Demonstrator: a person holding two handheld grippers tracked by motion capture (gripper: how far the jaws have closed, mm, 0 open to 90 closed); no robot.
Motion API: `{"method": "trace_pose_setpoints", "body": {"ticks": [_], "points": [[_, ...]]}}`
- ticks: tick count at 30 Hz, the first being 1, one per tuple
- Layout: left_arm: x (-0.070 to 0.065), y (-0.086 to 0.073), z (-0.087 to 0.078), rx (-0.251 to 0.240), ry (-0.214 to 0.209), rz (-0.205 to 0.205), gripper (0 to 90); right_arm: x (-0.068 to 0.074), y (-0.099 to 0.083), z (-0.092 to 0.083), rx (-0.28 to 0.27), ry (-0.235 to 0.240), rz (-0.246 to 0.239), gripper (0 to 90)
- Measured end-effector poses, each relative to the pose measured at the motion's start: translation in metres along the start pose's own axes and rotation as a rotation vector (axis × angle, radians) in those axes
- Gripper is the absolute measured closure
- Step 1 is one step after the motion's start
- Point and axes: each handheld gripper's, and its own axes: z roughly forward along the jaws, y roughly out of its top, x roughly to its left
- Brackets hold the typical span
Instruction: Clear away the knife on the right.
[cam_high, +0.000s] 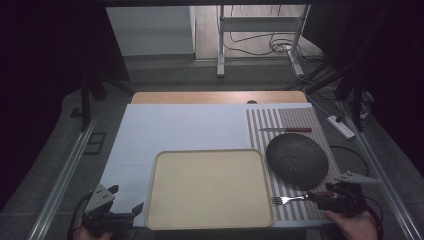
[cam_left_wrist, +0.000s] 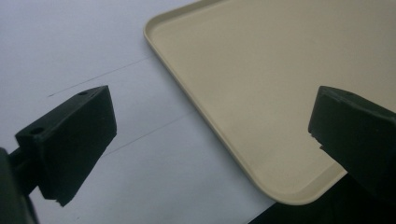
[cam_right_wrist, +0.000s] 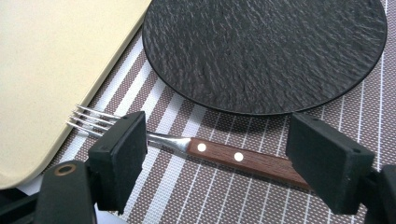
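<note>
At the near left corner of the table the left gripper (cam_high: 125, 199) sits low over a smooth white sheet (cam_high: 175, 127), its blocky black jaws spread wide with nothing between them. In the left gripper view those jaws frame the rounded near corner of a beige tray (cam_left_wrist: 261, 84), one jaw over the white sheet and the other over the tray's edge; whether they touch the surface I cannot tell. The tray is a matte, plastic-looking rectangle with soft corners and a low raised rim, and it lies flat in the middle of the near side.

To the right of the tray lies a woven placemat (cam_high: 292, 117) in brown and white stripes, finely dotted in texture. On it rests a round, dark plate (cam_high: 297, 159) with a rough, slate-like grain. Beyond the plate lies a knife (cam_high: 285, 129) with a reddish wooden handle.

Just in front of the plate a fork (cam_high: 290, 199) lies flat on the mat, its metal tines pointing at the tray's right rim and its brown wooden handle, set with two pale rivets, running right. The right gripper (cam_high: 320, 196) stands wide open astride the fork (cam_right_wrist: 224, 155): one jaw is by the neck behind the tines, the other by the handle's far end, and the pads do not press on it.
</note>
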Motion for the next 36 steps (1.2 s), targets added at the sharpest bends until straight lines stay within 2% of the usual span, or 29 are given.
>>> {"method": "trace_pose_setpoints", "body": {"ticks": [9,26,36], "points": [[-0.001,0.000,0.000,0.004,-0.001,0.010,1.4,0.002,0.001,0.003,0.024,0.006,-0.010,21.4],[0.001,0.000,0.001,0.016,-0.011,-0.002,1.4,0.002,0.005,0.005,0.042,0.038,-0.020,21.7],[0.000,0.000,0.002,0.023,-0.008,0.007,1.4,0.003,0.018,0.004,0.016,0.037,-0.043,23.4]]}}
